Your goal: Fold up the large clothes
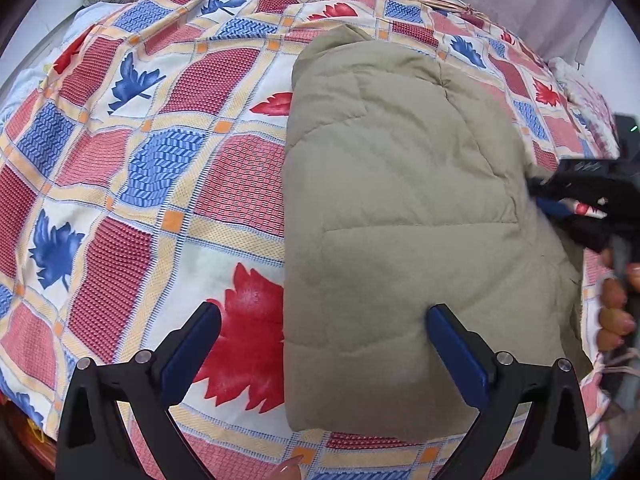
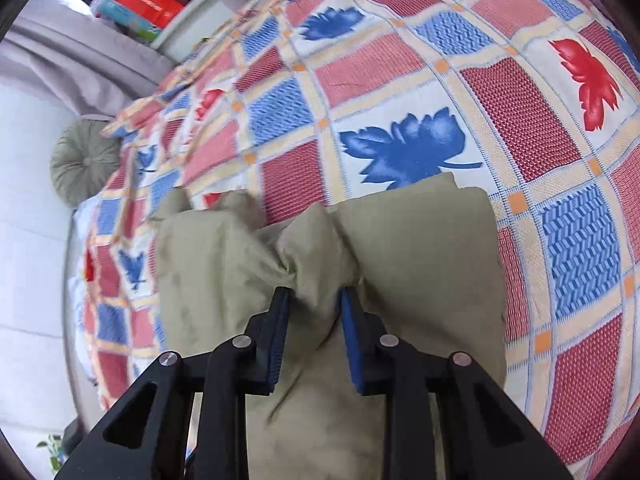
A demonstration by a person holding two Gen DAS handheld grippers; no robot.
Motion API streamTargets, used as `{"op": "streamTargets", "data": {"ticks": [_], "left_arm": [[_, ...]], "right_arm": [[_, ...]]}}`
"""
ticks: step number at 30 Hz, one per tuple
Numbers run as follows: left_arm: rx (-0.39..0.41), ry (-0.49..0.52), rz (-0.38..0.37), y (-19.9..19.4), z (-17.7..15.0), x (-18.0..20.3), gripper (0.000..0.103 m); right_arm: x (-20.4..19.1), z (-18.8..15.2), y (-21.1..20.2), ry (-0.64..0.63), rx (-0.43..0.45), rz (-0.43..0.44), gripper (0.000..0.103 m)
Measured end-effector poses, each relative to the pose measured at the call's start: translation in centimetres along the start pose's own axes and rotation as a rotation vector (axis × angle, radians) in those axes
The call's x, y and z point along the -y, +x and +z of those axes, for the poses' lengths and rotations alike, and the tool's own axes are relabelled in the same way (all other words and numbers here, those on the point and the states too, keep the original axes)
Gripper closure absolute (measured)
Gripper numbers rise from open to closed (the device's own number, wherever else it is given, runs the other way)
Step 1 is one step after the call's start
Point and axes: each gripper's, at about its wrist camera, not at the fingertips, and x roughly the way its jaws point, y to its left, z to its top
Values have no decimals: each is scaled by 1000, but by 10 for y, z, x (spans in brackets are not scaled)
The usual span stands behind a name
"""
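Khaki puffer jacket point(image 1: 408, 220) lies folded on the patterned bedspread point(image 1: 168, 168), right claw point(image 2: 314, 300) pinching a bunched fold, left claw point(image 1: 324, 316) spread wide and empty above it; puffy slick fabric may slip and unfold; no legible writing.

Bright, even daylight falls across the patchwork bedspread of red, blue and cream squares with leaf prints point(image 1: 168, 168), with no glare and only faint shadow along the edges of the padded olive-green garment point(image 1: 400, 220) lying on it. Both fisheye views bow the bedspread's grid into curves, strongest toward the dark circular rim. The left wrist view is sharp. In the right wrist view, motion blur smears the round pleated green cushion point(image 2: 82, 160) and the bedspread left of the garment point(image 2: 420, 272), while the leaves beyond it stay crisp.
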Motion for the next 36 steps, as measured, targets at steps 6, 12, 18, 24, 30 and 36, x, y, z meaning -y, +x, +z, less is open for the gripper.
{"op": "streamTargets", "data": {"ticks": [6,12,18,24,30,36], "left_arm": [[26,34,6,-5,2,11,0],[11,2,2,-9,1,5,0],[1,38,59,-18,-4,6,0],[-16,55,87,-35,-11,8,0],[-15,72,64,-70,-24,10,0],[40,119,74,-128,-42,18,0]], "right_arm": [[31,-2,38,37,-25,-41,83],[32,-9,19,15,-44,-15,81],[30,-36,-28,-31,-24,-21,78],[32,-75,-64,-80,-33,-65,66],[28,-111,-100,-123,-62,-81,59],[4,-141,-147,-218,-53,-112,34]]}}
